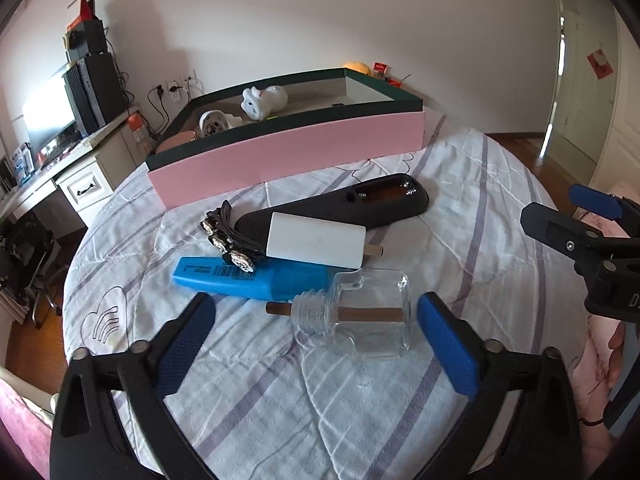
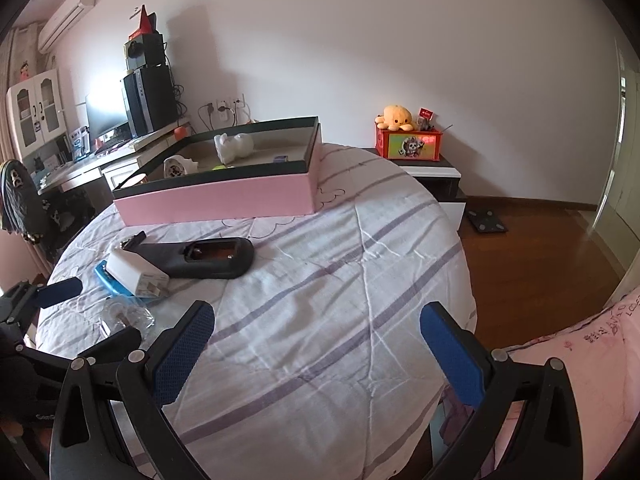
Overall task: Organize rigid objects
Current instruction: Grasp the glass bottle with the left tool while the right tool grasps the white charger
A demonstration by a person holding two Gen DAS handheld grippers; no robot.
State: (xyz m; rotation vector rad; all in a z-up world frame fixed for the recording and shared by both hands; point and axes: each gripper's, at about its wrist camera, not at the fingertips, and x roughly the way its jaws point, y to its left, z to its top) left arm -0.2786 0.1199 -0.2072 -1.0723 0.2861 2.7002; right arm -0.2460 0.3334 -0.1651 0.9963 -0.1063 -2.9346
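Glass bottle (image 1: 360, 316) lay on its side on the bed (image 1: 460, 200) near its front edge, directly ahead of the left tool (image 1: 316, 340), between spread pads without touching either, long axis crosswise to them, neck toward the left pad. Sat far nearer that tool than the right tool (image 2: 316, 344), likewise agape over bare quilt. Showed clear walls hard to trace; hid the pink box (image 1: 288, 152) floor behind its near wall.

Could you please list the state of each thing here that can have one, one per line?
Left gripper: open, fingers either side of the glass bottle, not pressing it.
Right gripper: open, nothing between its fingers.
Glass bottle: on its side, uncapped, looks empty apart from a stick inside.
Black remote: face down, battery cover off.
Pink box: open, lidless, holding white figurines.
Blue marker: lying flat, capped.
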